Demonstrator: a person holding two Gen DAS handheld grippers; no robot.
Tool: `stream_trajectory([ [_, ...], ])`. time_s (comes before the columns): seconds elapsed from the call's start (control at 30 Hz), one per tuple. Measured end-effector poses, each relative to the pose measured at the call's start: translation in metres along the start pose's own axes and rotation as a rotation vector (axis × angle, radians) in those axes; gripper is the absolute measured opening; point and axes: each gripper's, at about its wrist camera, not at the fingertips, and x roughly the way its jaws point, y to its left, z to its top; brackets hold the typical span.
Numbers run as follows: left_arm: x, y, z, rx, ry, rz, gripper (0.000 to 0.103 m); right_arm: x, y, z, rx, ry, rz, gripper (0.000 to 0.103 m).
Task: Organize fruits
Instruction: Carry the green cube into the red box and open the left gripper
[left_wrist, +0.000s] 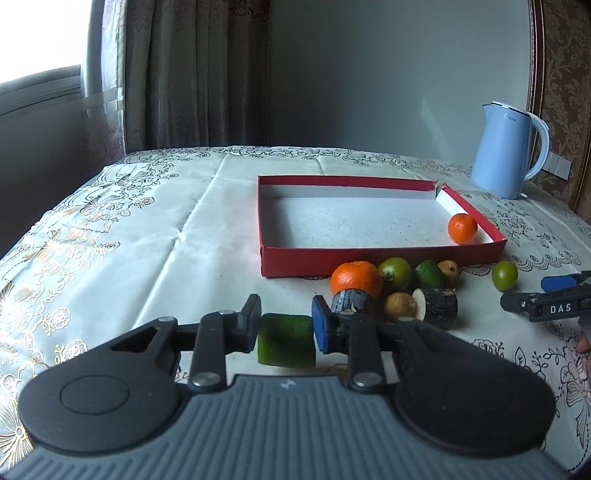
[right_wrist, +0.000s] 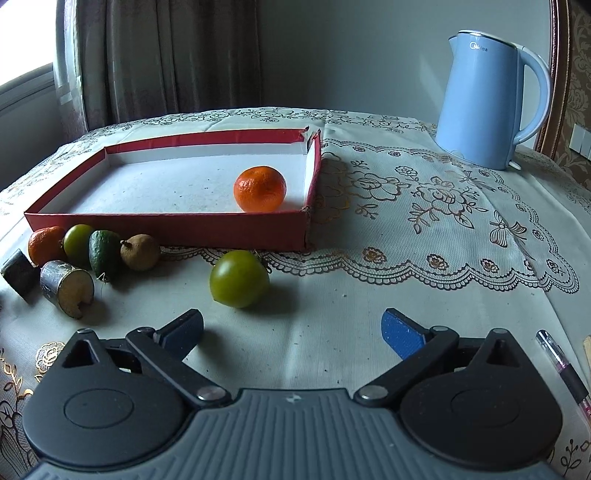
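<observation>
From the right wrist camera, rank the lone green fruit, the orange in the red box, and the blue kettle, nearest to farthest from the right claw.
1. Lone green fruit, just ahead of the right claw, on the tablecloth.
2. Orange, inside the red box, near its right wall.
3. Blue kettle, far back right.

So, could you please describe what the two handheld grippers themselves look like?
Both share one design. The left gripper and the right gripper each have a ribbed grey body, two round black discs, and black linkage arms with silver rivets. The fingers carry blue pads. In the left wrist view, the right gripper shows white letters "DAS". No cables or sleeves are visible.
</observation>
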Motion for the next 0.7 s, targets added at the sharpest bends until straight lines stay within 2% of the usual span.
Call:
stream_trajectory([
  [0.17, 0.007, -0.005, 0.031, 0.019, -0.055, 0.033, 0.026, 0.0, 0.0, 0.0, 0.0, 0.0, 0.001, 0.103],
  [0.3, 0.018, -0.017, 0.049, 0.051, -0.075, 0.017, 0.026, 0.0, -0.001, 0.0, 0.003, -0.001, 0.005, 0.103],
  [0.43, 0.046, -0.034, 0.065, 0.101, -0.09, 0.014, 0.026, 0.0, -0.001, 0.0, 0.003, -0.001, 0.005, 0.103],
  [0.7, 0.112, -0.05, 0.073, 0.09, 0.001, 0.025, 0.027, 0.0, -0.001, 0.0, 0.004, -0.001, 0.005, 0.103],
])
